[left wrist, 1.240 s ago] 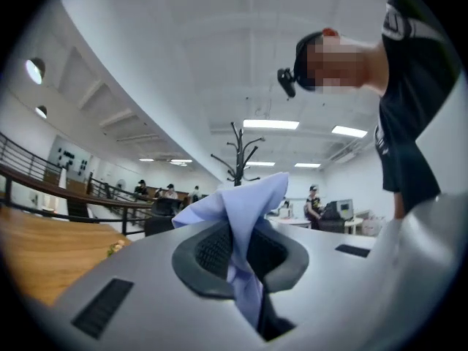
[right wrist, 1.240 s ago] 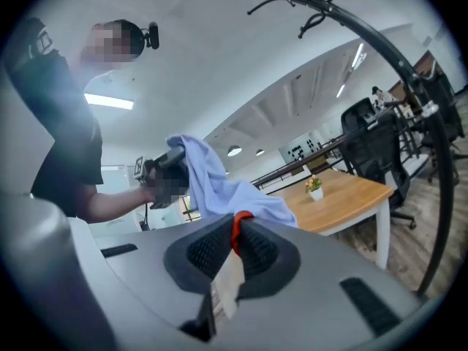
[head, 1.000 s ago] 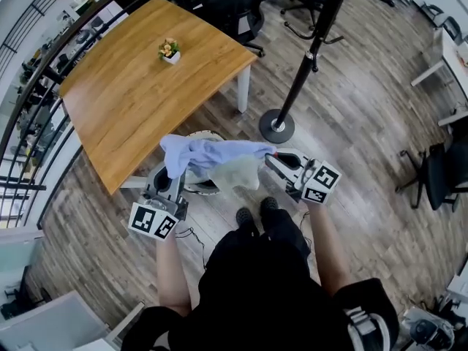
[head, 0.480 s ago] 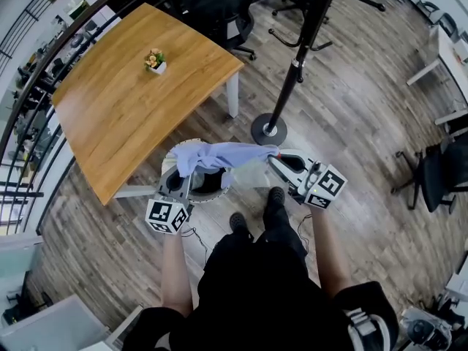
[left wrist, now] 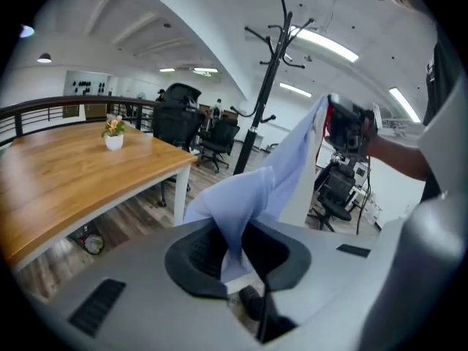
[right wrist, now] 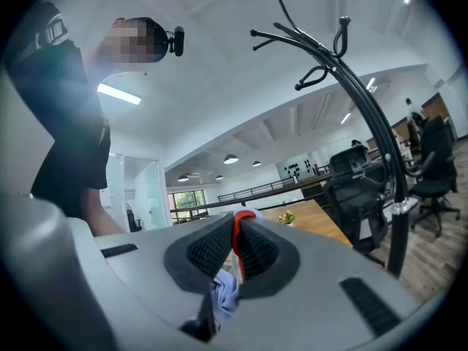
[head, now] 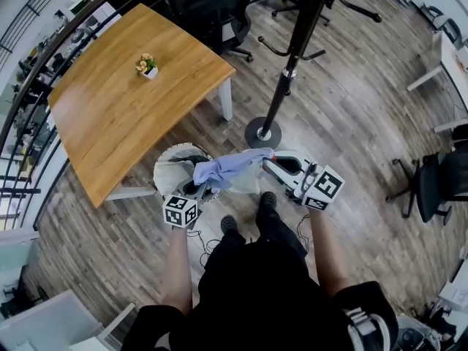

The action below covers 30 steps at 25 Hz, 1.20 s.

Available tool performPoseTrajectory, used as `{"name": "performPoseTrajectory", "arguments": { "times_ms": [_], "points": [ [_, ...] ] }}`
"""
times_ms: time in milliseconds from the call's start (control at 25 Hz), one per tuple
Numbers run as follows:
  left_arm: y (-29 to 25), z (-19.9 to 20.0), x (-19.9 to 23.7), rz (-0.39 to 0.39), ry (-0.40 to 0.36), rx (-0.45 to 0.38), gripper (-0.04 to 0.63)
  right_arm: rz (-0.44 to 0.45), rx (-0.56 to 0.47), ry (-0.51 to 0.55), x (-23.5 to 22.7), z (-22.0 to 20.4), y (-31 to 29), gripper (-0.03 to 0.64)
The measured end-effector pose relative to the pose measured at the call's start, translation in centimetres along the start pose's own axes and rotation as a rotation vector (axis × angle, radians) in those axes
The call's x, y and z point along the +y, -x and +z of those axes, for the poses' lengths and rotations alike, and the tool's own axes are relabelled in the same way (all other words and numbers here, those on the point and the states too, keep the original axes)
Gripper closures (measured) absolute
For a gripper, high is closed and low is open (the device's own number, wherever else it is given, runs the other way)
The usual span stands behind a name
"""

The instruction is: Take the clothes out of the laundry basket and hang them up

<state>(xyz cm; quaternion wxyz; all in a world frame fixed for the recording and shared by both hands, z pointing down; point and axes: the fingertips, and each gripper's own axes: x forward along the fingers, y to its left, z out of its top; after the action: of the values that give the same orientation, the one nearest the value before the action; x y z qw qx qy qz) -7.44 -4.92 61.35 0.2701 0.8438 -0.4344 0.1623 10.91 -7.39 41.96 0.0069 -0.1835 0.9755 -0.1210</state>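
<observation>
A light blue garment (head: 232,167) is stretched between my two grippers just above the floor, with a paler part hanging under it. My left gripper (head: 199,190) is shut on one bunched end; in the left gripper view the cloth (left wrist: 252,192) rises from between the pads of this gripper (left wrist: 235,248) toward the other gripper (left wrist: 349,126). My right gripper (head: 268,160) is shut on the other end, where an orange-red strip and blue cloth (right wrist: 225,292) sit between its pads (right wrist: 238,241). The white round laundry basket (head: 170,172) stands left of the garment. The black coat stand (head: 287,72) rises just beyond.
A wooden table (head: 110,108) with a small flower pot (head: 147,66) stands at the left, its white leg (head: 226,99) near the basket. Black office chairs (head: 212,9) stand behind it, another (head: 439,178) at the right. The coat stand's round base (head: 262,132) is close ahead of my feet.
The left gripper has moved right and nearer the body, so the garment now spans a shorter, bunched length clear of the basket. The view has shifted toward the coat stand.
</observation>
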Motion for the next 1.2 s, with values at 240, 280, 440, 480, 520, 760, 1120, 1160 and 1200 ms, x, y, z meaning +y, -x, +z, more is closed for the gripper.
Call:
{"name": "performPoseTrajectory", "arguments": {
  "times_ms": [240,280,440,480,520,760,1120,1160,1200],
  "points": [
    [-3.7,-4.3,-1.9,-0.006,0.052,0.173,0.452,0.074,0.007,0.049,-1.5,2.2,0.6,0.598],
    [-4.0,-4.5,-2.3,0.001,0.077,0.171,0.438,0.086,0.008,0.057,-1.6,2.5,0.8,0.598],
    [-5.6,-2.9,-4.5,-0.046,0.224,0.095,0.433,0.124,-0.006,0.067,-2.6,3.5,1.7,0.598],
    [-6.1,-2.6,-5.1,-0.054,0.224,0.089,0.433,0.129,-0.016,0.067,-3.0,3.8,2.0,0.598],
    [-6.5,-2.5,-5.6,-0.056,0.218,0.083,0.431,0.134,-0.026,0.068,-3.3,4.1,2.3,0.598],
    [-6.9,-3.2,-6.9,0.004,0.240,0.020,0.338,0.165,-0.092,0.087,-4.4,7.5,4.8,0.598],
    [-9.2,-1.5,-9.5,0.025,0.087,-0.005,0.258,0.203,-0.095,0.146,-4.9,9.4,5.4,0.598],
    [-9.6,-0.6,-10.2,0.005,0.056,-0.014,0.255,0.205,-0.095,0.150,-4.9,9.6,5.4,0.598],
    [-10.0,0.5,-11.0,-0.018,0.023,-0.026,0.253,0.206,-0.095,0.154,-4.9,9.8,5.3,0.598]
  ]
}}
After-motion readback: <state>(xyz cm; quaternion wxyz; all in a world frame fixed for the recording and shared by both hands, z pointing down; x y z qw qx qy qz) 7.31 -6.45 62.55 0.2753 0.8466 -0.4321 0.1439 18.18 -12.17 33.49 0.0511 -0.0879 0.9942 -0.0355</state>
